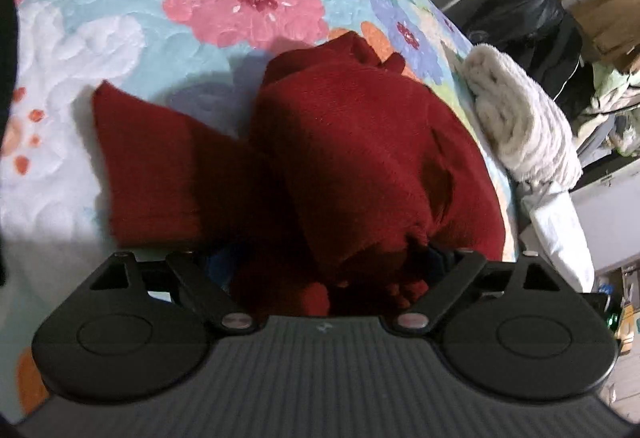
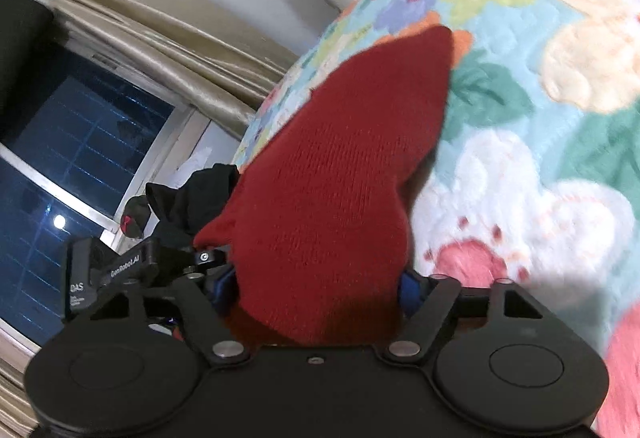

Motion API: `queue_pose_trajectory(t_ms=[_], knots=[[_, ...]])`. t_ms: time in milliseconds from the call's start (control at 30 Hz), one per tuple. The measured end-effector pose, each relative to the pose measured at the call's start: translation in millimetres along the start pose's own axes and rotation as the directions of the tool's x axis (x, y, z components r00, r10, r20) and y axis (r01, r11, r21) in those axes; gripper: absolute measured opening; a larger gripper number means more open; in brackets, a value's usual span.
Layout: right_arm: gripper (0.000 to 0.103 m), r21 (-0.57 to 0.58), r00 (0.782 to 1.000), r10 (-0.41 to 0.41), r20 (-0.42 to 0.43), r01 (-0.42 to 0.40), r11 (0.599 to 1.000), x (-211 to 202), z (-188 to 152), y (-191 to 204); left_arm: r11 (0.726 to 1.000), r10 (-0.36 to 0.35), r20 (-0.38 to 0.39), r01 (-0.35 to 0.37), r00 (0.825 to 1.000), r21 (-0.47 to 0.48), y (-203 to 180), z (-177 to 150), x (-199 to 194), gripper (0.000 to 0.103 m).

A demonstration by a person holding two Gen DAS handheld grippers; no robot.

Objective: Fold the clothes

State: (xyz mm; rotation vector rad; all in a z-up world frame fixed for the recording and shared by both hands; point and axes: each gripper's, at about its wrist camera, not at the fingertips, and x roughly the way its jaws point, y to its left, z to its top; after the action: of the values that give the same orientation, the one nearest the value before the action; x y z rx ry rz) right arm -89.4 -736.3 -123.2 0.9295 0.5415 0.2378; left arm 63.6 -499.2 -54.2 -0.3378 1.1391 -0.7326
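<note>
A dark red knitted garment (image 1: 352, 141) lay bunched on a quilted floral bedspread (image 1: 132, 37), its fuzzy, fine-ribbed fabric heaped in a rounded mound with one flat, squared flap (image 1: 148, 173) spread out to the side. The left gripper (image 1: 320, 270) held a gathered edge of the knit between its black arms, the fingertips buried under the cloth, so whether they were pinched tight on it could not be told. In the right wrist view, the right gripper (image 2: 316, 290) carried a tapering, cone-like fold of the same red knit (image 2: 340, 173), which rose from between its blue-padded fingers (image 2: 408, 290) and pointed out over the bedspread (image 2: 540, 157); the fingers stood on either side of the fabric, pressed against it. The quilt's stitched surface showed puffy pink, cream and blue flowers on pale turquoise. A rolled cream towel (image 1: 516, 117) of looped, nubby pile sat at the bed's edge. Glossy beige curtains (image 2: 152, 33) hung beside a dark window (image 2: 80, 141).
</note>
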Motion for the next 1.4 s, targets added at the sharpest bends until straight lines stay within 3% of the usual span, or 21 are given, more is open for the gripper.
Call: queue_pose_trajectory(t_ms=[67,167,433,633,833,933,1000,1067,1133,1200,1300,1367,1400], knots=[[0.07,-0.011,1.0,0.008,0.012,-0.007,1.0,-0.7,2.8,1.3,0.999,-0.01,0.014,0.009,1.0,0.036,-6.6,2.4,1.6,0.071],[0.066,-0.007,0.999,0.021,0.034,-0.021,1.0,-8.6,7.6,4.8,0.996,-0.013,0.029,0.01,0.999,0.089,-21.7,4.8,-1.7,0.065],[0.066,0.019,0.985,0.048,0.163,-0.052,0.998,-60.3,27.3,11.8,0.981,-0.131,0.017,0.127,0.991,0.148,-67.4,4.7,-4.1,0.064],[0.066,0.024,0.97,-0.004,0.244,-0.002,1.0,-109.3,30.8,9.1,0.948,-0.193,-0.05,0.199,0.98,0.248,-113.0,5.0,15.6,0.064],[0.066,-0.085,0.962,-0.072,0.262,0.097,0.992,-153.9,58.6,12.9,0.916,-0.266,-0.112,0.288,0.957,0.279,-155.2,7.7,39.6,0.064],[0.066,-0.107,0.956,-0.08,0.281,0.114,0.988,-176.0,76.0,8.4,0.909,-0.321,-0.164,0.352,0.933,0.225,-166.6,7.3,56.4,0.064],[0.066,-0.099,0.951,-0.13,0.28,0.163,0.982,-185.3,81.6,3.8,0.906,-0.341,-0.202,0.378,0.918,0.189,-172.4,5.3,71.4,0.064],[0.066,-0.059,0.933,-0.242,0.265,0.267,0.962,-186.7,81.1,-7.4,0.907,-0.302,-0.235,0.354,0.924,0.228,-180.2,-0.1,93.4,0.064],[0.066,-0.017,0.902,-0.358,0.24,0.373,0.928,-183.6,79.2,-21.5,0.912,-0.224,-0.274,0.301,0.935,0.28,-186.8,-12.8,118.9,0.064],[0.065,-0.018,0.85,-0.49,0.193,0.502,0.865,-172.6,76.5,-33.0,0.906,-0.141,-0.298,0.244,0.944,0.345,-194.5,-27.2,138.9,0.063],[0.069,-0.005,0.802,-0.568,0.188,0.579,0.816,-172.3,74.3,-37.4,0.856,-0.092,-0.263,0.211,0.96,0.471,-210.3,-42.0,132.4,0.063],[0.072,0.002,0.773,-0.602,0.2,0.614,0.789,-180.8,73.1,-31.4,0.839,-0.097,-0.236,0.207,0.967,0.503,-214.8,-41.6,116.5,0.064],[0.073,-0.007,0.747,-0.628,0.219,0.644,0.765,-184.6,71.4,-25.8,0.839,-0.107,-0.221,0.208,0.969,0.504,-214.4,-40.2,106.3,0.064]])
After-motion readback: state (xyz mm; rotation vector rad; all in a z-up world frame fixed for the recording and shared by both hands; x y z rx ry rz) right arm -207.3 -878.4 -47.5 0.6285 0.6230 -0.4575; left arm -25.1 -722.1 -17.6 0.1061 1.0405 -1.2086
